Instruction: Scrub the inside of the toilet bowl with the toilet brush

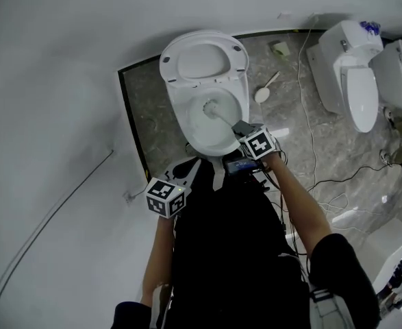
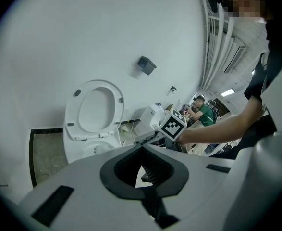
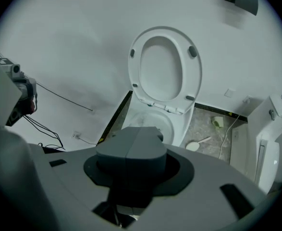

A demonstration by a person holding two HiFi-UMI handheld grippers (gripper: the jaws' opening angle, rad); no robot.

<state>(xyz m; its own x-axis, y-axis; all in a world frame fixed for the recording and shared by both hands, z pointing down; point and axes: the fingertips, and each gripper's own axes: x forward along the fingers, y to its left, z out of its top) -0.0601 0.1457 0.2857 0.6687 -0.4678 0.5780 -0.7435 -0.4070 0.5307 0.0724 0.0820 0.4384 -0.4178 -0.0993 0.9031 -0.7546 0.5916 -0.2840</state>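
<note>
The white toilet [image 1: 180, 118] stands with its seat and lid [image 1: 202, 59] raised. Inside the bowl is the toilet brush [image 1: 209, 107], its head near the bottom and its handle slanting back to my right gripper [image 1: 242, 128], which is shut on the handle. In the right gripper view the jaws [image 3: 131, 143] are pressed together in front of the bowl [image 3: 150, 121], and the handle is hidden behind them. My left gripper [image 1: 202, 172] hangs open and holds nothing, low in front of the toilet. Its view looks past the open jaws [image 2: 143, 165] at the toilet [image 2: 90, 146] and the right gripper's marker cube [image 2: 173, 125].
Two more white toilets [image 1: 355, 81] [image 1: 396, 74] stand at the right on the grey marble floor. A small white long-handled scoop [image 1: 264, 92] lies beside the toilet. Cables [image 1: 324, 184] trail over the floor at the right. A white wall lies to the left. People [image 2: 198, 110] are far behind.
</note>
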